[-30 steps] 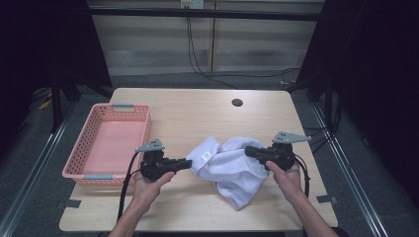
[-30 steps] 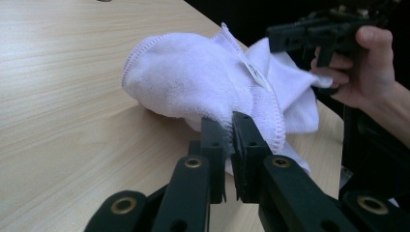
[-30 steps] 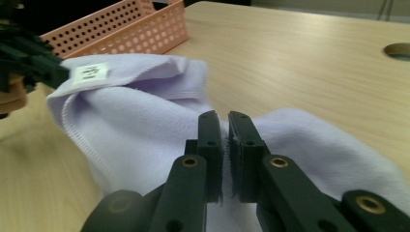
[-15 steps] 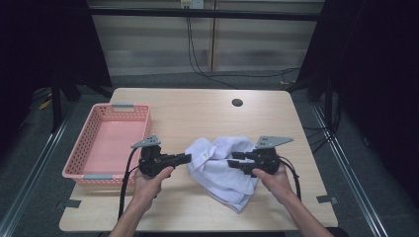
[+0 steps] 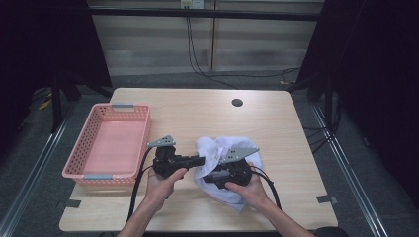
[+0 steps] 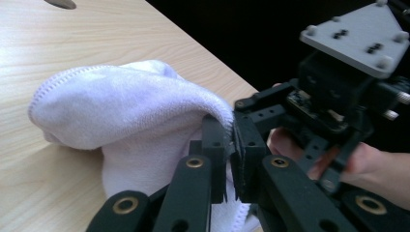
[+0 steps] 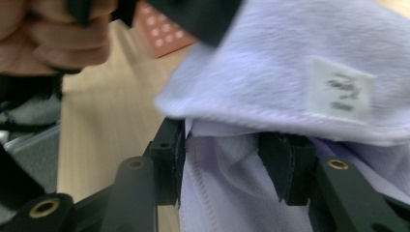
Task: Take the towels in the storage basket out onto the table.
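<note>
On the worktop (image 5: 276,118), the left gripper (image 5: 199,160) pinched the white towel (image 5: 225,148), while the right gripper (image 5: 211,176) had just been loosening, cloth between its parted fingers (image 7: 169,159).

Towel (image 6: 130,116): soft white terry cloth, matt, looped nap, stitched hem; small sewn label (image 7: 341,90) (paper or fabric, cannot tell). Counter (image 5: 197,111): pale wood-grain, smooth, low sheen. Basket (image 5: 133,106) at left edge: pink perforated plastic. Left claw (image 6: 231,140): matt black plastic, brass-coloured pivots.
</note>
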`<state>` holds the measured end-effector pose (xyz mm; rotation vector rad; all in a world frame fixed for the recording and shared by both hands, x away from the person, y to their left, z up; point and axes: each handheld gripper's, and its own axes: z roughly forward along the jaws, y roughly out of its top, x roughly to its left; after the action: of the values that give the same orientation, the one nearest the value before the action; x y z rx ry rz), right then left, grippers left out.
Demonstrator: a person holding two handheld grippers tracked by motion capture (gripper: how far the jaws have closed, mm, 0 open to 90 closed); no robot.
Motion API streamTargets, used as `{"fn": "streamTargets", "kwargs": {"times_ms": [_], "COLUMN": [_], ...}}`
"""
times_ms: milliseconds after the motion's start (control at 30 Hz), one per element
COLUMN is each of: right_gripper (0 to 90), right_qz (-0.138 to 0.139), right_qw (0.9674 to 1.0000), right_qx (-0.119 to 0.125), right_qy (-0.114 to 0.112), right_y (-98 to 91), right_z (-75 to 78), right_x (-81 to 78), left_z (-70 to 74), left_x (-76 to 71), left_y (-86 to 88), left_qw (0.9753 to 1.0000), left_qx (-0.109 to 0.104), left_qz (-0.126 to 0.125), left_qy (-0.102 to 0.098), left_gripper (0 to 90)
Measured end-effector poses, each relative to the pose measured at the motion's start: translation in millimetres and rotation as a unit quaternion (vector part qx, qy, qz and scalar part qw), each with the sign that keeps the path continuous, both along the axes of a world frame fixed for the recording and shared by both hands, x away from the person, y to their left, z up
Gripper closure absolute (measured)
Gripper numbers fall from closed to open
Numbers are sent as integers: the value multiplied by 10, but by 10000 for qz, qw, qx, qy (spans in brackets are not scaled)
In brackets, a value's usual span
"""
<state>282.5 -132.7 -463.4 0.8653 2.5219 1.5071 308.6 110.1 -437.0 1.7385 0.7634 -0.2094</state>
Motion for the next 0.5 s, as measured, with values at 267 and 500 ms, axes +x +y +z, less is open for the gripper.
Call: {"fn": "streamTargets", "kwargs": {"times_ms": [267, 500], "right_gripper": [781, 885], "right_qz": [-647, -1371], "right_qw": [9973, 9878], "right_qx": [270, 529], "right_qy": [-215, -508], "right_y": [-296, -766], "right_z": [144, 403], "right_x": [47, 177], "left_z": [94, 172], "left_x": [-19, -50], "left_y": [189, 282], "left_qw": [9995, 9990], "left_qx": [-32, -186], "left_qz": [241, 282], "left_qy": [-194, -276], "left_gripper": [862, 863]}}
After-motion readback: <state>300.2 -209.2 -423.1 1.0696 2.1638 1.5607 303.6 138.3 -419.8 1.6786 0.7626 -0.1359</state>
